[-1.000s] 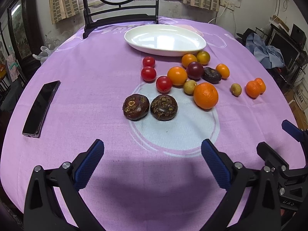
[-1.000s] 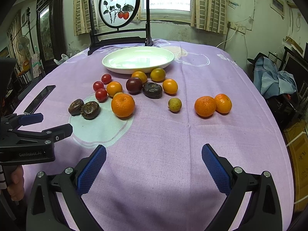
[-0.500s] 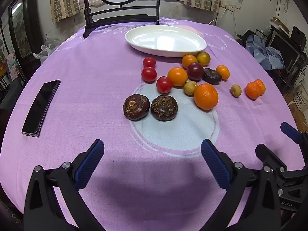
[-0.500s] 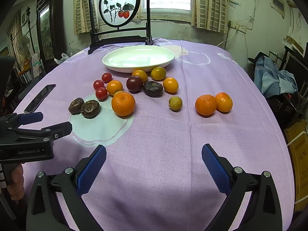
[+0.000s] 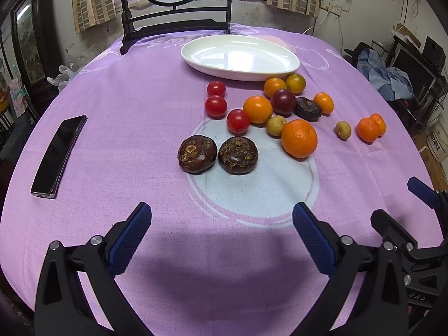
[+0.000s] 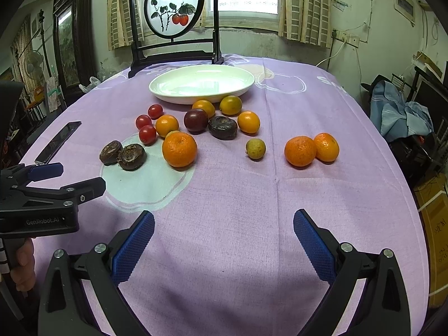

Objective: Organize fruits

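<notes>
Both my left gripper [image 5: 221, 224] and right gripper [image 6: 224, 232] hang wide, holding nothing. The fruits lie on the desk [image 5: 126, 112] before the white plate [image 5: 238, 56] — I'd take the big orange [image 5: 299, 138] across its middle; firm, likely rolls. Cherry tomatoes [image 5: 238, 121] look soft — squeeze gently.

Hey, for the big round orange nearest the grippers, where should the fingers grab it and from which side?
Grip the big round orange across its widest middle, coming down from above and the near side with the open right gripper. The small yellowish fruit touches its far-left side, so a rear approach looks crowded.
</notes>
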### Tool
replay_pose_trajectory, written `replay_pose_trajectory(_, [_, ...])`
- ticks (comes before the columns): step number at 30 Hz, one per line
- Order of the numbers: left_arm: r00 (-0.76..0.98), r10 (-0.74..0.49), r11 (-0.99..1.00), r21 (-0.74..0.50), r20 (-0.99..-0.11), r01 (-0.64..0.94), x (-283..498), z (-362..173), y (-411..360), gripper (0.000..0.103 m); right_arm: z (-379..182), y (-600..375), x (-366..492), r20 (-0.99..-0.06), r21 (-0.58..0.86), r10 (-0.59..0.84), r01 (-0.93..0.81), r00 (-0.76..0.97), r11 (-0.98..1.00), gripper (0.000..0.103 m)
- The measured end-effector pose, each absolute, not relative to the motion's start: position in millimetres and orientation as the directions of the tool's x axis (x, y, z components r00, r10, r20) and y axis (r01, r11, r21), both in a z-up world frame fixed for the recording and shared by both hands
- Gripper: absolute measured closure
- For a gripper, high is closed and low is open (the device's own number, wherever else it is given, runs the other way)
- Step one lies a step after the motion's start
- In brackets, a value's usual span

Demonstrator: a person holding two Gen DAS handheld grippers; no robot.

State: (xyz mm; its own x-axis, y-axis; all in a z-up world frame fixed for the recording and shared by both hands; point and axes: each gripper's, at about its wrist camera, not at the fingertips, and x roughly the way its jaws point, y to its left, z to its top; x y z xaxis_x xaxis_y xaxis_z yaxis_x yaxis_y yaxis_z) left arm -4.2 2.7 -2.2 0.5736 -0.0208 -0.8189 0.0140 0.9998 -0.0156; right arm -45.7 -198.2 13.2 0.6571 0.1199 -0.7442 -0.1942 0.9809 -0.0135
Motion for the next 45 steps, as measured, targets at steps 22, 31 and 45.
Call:
replay_pose_trajectory(22, [0.565, -0.022, 1.000, -0.012, -0.825, 0.022, -1, -6, 2, 0.004, 8, -204, -44, -0.756, -0.012, 0.113, -0.186, 0.645, 0.982, 0.003])
replay_pose_trajectory(31, [0.556, -0.056, 0.998, -0.026, -0.829, 0.061, 2, -16, 24, 0.004, 0, -217, -42, -0.767, -0.002, 0.102, -0.161, 0.634, 0.987, 0.003])
replay_pose_trajectory(45, [0.496, -0.105, 0.981, -0.009, -0.862, 0.193, 54, -45, 32, 0.021, -14, -233, -33, -0.785, 0.033, 0.118, -0.148, 0.609, 0.988, 0.003])
